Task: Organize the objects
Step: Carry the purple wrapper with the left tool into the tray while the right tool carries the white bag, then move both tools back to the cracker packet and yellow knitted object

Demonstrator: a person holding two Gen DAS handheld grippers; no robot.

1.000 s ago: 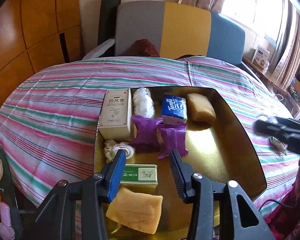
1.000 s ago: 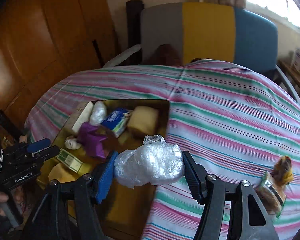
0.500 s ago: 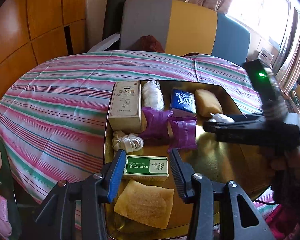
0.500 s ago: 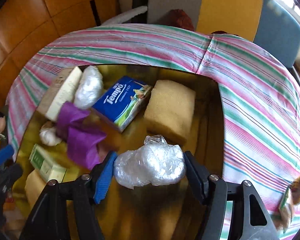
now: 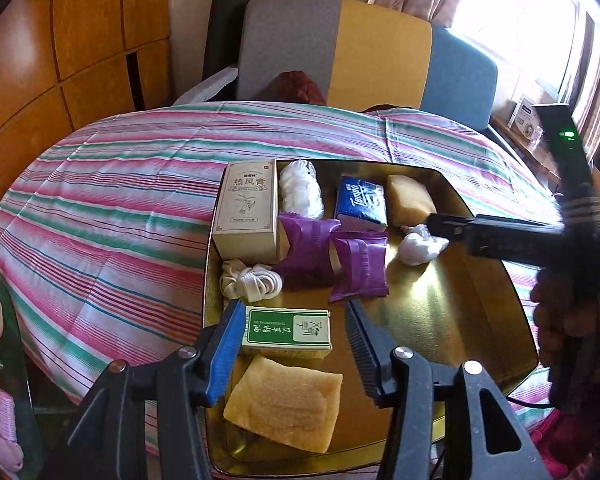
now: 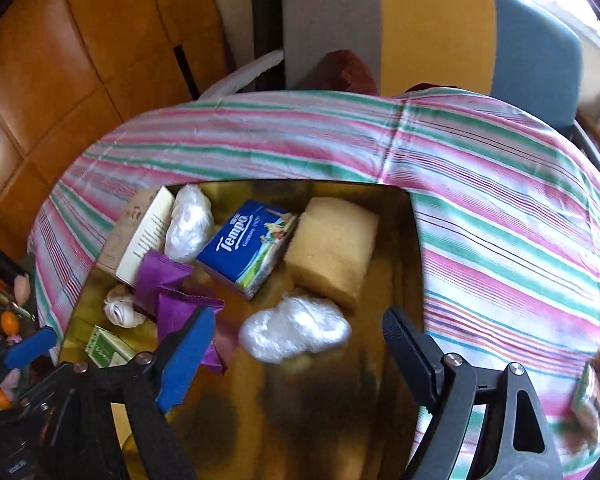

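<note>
A gold tray [image 5: 452, 320] [image 6: 340, 420] sits on the striped table. A white plastic bundle [image 6: 296, 332] [image 5: 420, 246] lies loose on the tray, in front of a yellow sponge [image 6: 332, 248]. My right gripper [image 6: 296, 348] is open around it, jaws wide and apart from it. My left gripper [image 5: 292, 344] is open and empty above a green box [image 5: 288, 330] and a second sponge [image 5: 284, 400]. The tray also holds a Tempo tissue pack [image 6: 248, 248], purple packets [image 5: 332, 256], a beige box [image 5: 248, 212], another plastic bundle [image 5: 300, 188] and a white cord [image 5: 252, 284].
The striped cloth [image 5: 112, 216] covers the round table. A small wrapped item [image 6: 592, 396] lies on the cloth at the right. A grey, yellow and blue chair [image 5: 364, 52] stands behind the table. Wooden panels [image 5: 80, 40] are on the left.
My right gripper carried the plastic bundle over the tray, then opened and let it go; it now rests on the tray. The left gripper stayed open over the green box.
</note>
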